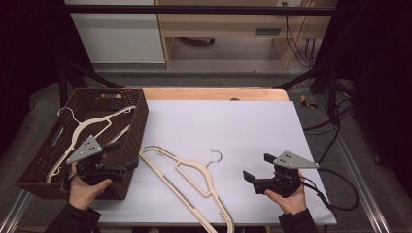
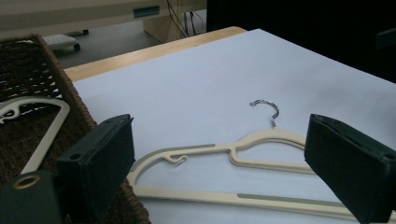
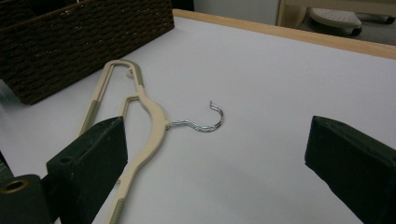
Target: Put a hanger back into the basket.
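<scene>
Basket: one cream hanger inside | second hanger: on table

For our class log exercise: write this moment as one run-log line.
left hand-held gripper: open, empty, over basket edge | right hand-held gripper: open, empty | hanger: flat on table | second hanger: in basket

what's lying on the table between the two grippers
In the high view, one cream plastic hanger with a metal hook lies on the white sheet between the left gripper and right gripper.

A pale wooden desk stands on grey floor.
</scene>
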Motion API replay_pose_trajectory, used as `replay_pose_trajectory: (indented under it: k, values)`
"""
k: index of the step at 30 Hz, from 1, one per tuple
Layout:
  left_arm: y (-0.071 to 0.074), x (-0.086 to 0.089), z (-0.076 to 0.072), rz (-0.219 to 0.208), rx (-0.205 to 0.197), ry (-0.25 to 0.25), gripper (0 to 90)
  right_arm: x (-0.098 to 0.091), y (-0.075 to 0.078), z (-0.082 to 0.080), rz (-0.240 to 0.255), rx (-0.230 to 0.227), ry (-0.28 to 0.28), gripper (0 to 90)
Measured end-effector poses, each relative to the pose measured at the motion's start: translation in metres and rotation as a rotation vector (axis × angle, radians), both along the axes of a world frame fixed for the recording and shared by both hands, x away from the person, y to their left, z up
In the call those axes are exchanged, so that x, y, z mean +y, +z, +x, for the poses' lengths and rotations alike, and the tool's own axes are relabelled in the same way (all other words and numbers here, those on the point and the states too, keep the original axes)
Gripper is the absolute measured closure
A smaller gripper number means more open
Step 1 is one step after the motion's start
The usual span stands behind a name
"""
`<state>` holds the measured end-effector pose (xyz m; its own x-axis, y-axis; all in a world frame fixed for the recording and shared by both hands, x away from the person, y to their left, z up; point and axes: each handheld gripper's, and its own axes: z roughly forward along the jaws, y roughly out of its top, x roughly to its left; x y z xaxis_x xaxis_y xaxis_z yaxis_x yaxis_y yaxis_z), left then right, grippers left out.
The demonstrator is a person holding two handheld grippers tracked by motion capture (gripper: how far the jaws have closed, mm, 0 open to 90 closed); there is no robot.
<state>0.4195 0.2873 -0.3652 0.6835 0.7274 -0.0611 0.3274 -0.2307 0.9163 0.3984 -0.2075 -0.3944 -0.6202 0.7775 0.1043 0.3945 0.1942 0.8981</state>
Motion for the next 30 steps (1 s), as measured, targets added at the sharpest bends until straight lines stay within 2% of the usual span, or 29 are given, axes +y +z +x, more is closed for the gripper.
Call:
replay_pose_trajectory:
  k: [7, 13, 15, 17, 20, 25, 27, 30]
  values:
    - [-0.004, -0.007, -0.001, 0.016, 0.007, -0.028, 7.7, 0.020, -0.004, 0.001, -0.012, 0.025, 0.042, 6.7]
    - [-0.005, -0.012, -0.002, 0.040, 0.004, -0.036, 7.7, 0.037, -0.010, 0.000, -0.046, 0.064, 0.084, 9.5]
    - [-0.006, -0.013, -0.002, 0.054, 0.004, -0.039, 7.7, 0.043, -0.013, 0.001, -0.065, 0.086, 0.094, 11.3]
    - [-0.006, -0.013, -0.002, 0.053, 0.006, -0.041, 7.7, 0.049, -0.018, 0.001, -0.074, 0.109, 0.114, 13.8]
    - [-0.006, -0.011, -0.002, 0.050, 0.006, -0.038, 7.7, 0.058, -0.024, 0.001, -0.118, 0.131, 0.136, 18.2]
    - [-0.006, -0.011, -0.002, 0.054, 0.005, -0.035, 7.7, 0.071, -0.033, 0.000, -0.148, 0.182, 0.156, 26.1]
    - [-0.006, -0.011, -0.002, 0.059, 0.006, -0.034, 7.7, 0.074, -0.037, 0.000, -0.145, 0.220, 0.162, 29.8]
    - [-0.005, -0.010, -0.002, 0.056, 0.002, -0.032, 7.8, 0.080, -0.047, 0.000, -0.170, 0.279, 0.167, 34.5]
